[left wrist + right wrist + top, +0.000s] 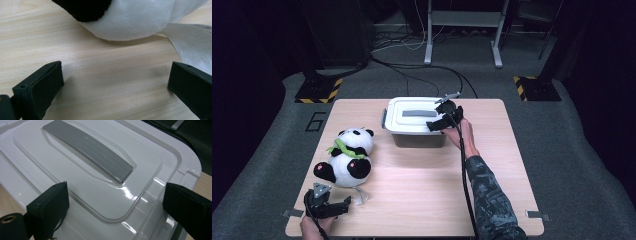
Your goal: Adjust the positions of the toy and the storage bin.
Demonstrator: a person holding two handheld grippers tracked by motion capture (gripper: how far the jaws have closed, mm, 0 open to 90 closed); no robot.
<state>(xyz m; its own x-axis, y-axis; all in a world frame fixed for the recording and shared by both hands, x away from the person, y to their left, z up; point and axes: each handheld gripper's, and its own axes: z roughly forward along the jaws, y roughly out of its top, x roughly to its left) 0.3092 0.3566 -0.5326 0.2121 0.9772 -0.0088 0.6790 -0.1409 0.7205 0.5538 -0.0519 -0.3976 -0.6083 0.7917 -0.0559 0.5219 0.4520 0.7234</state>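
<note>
A plush panda [347,157] with a green scarf sits on the left of the wooden table [422,195]; its white belly [135,20] and a white fabric tag [192,42] fill the top of the left gripper view. My left gripper [343,205] rests open on the table just in front of the panda, apart from it. A white-lidded grey storage box [417,120] with a grey lid handle [90,150] stands at the back centre. My right gripper [439,120] hovers open over the lid's right end [120,202], jaws wide, nothing between them.
The box has a grey side latch [384,119] on its left end. Grey carpet surrounds the table, with yellow-black striped stand bases [318,91] at the back left and back right [534,87], cables and a metal frame [462,35] beyond.
</note>
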